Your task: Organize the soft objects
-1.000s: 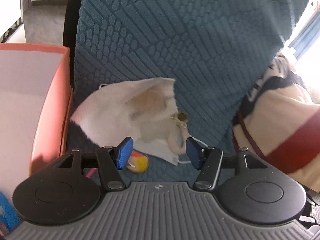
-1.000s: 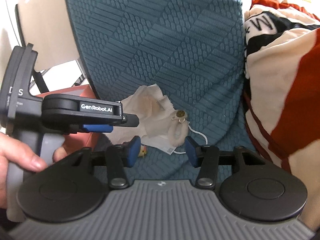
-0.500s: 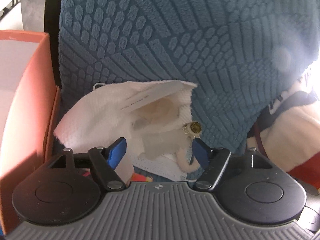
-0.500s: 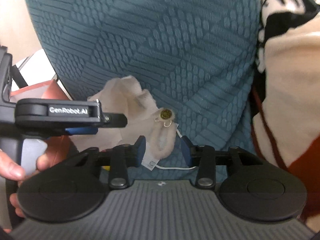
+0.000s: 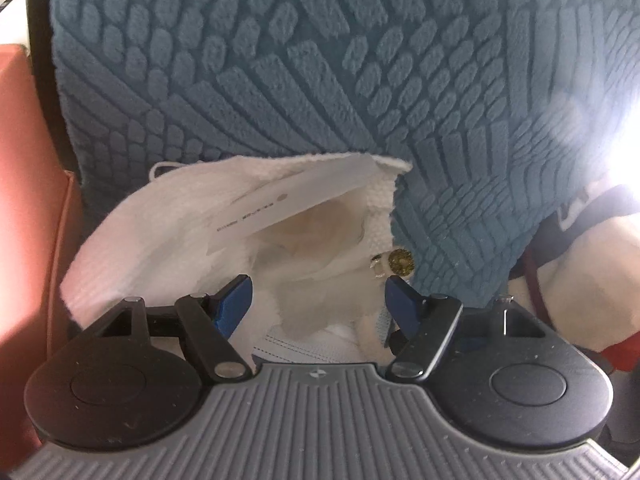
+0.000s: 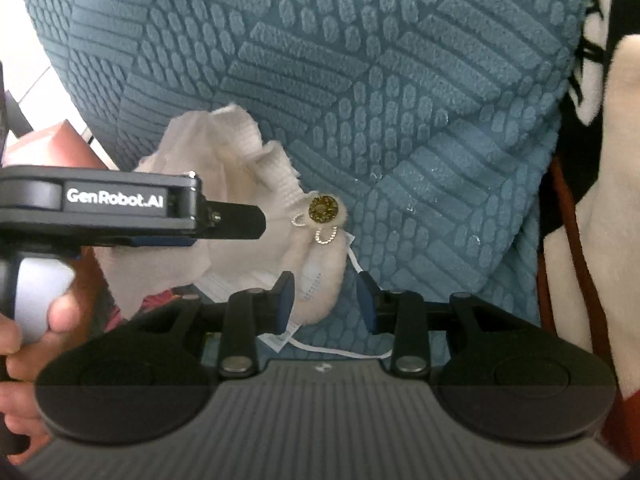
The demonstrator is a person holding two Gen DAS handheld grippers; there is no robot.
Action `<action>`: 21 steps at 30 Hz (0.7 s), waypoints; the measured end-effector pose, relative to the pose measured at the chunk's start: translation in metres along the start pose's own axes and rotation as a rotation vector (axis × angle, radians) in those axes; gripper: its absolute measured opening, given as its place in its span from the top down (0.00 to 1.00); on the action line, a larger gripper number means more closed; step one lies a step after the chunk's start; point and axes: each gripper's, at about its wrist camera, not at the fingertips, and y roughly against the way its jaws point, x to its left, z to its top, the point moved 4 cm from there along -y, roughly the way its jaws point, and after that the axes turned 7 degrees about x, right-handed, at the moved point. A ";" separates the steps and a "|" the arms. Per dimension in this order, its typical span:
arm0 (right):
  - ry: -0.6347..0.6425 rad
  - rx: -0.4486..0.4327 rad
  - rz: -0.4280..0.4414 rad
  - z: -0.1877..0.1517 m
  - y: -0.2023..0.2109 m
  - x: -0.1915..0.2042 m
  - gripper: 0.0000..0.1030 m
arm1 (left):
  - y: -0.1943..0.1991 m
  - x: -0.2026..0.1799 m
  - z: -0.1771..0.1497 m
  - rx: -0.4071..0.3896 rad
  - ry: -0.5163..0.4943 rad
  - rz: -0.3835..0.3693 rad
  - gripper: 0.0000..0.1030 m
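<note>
One face mask (image 5: 316, 340) lies half-hidden under crumpled tissue (image 5: 160, 232).

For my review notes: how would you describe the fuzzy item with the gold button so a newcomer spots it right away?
Find the teal textured cushion filling the background; a heap of white paper towel lies at its base. At the heap's right edge is a cream fluffy piece, between the open right gripper fingers. Unlike the flat tissue and the face mask beneath, it is furry and carries a round gold button.

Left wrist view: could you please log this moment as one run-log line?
left tool open, straddling white paper towel | right tool open around fluffy cream item | face mask underneath | teal cushion behind
</note>
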 end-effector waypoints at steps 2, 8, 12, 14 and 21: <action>0.002 0.008 -0.005 -0.001 -0.005 -0.001 0.64 | -0.006 0.000 0.000 0.012 -0.008 0.010 0.25; 0.027 0.028 -0.014 0.000 -0.021 0.002 0.72 | -0.013 -0.004 0.000 0.019 -0.014 0.035 0.25; 0.035 0.034 -0.030 -0.002 -0.029 0.003 0.76 | -0.020 -0.007 -0.002 0.017 -0.024 0.033 0.25; 0.049 0.032 -0.039 -0.002 -0.031 0.005 0.81 | -0.023 -0.011 -0.003 0.010 -0.035 0.037 0.25; 0.022 0.045 -0.075 0.001 -0.031 0.007 0.89 | -0.034 -0.026 -0.006 -0.022 -0.064 0.079 0.27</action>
